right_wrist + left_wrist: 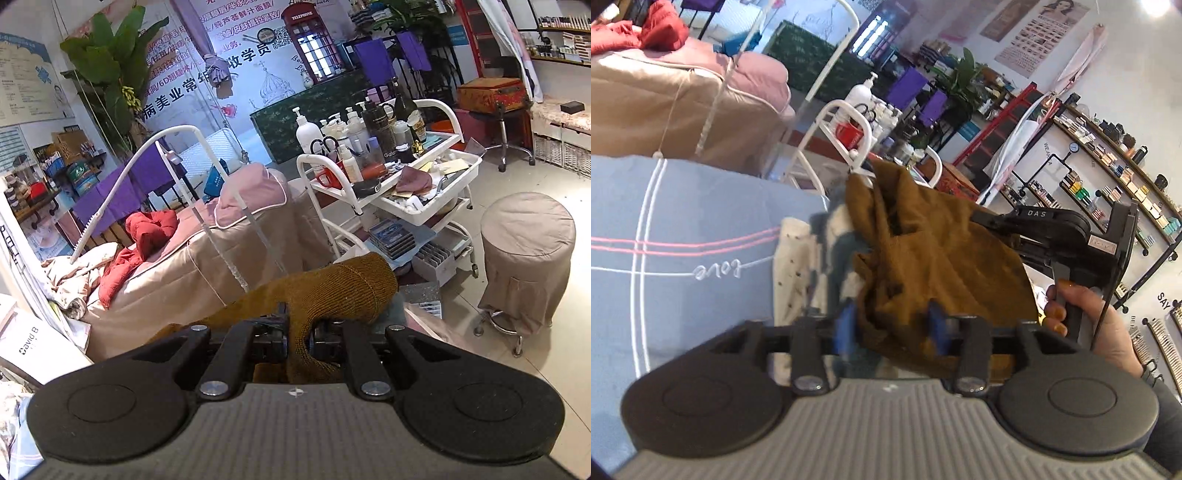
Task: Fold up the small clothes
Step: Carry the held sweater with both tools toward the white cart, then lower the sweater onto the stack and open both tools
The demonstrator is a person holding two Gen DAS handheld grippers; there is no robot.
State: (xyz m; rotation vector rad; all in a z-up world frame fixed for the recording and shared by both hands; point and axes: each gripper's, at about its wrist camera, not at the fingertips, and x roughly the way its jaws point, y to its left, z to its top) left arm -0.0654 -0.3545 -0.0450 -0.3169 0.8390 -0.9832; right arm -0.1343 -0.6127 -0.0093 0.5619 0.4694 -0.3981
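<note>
The brown knit garment (923, 251) hangs above the grey bedcover (683, 206): right hand-held gripper (298, 338) pinches it tight, left hand-held gripper (892, 325) half-open, cloth loose between. Mid-fold; next, probably lay it flat

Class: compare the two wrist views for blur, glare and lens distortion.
Left wrist view: motion blur smears the brown garment and blue fingers; glare top right; shelves curve. Right wrist view: sharper; brown knit crisp; edges bend.
</note>
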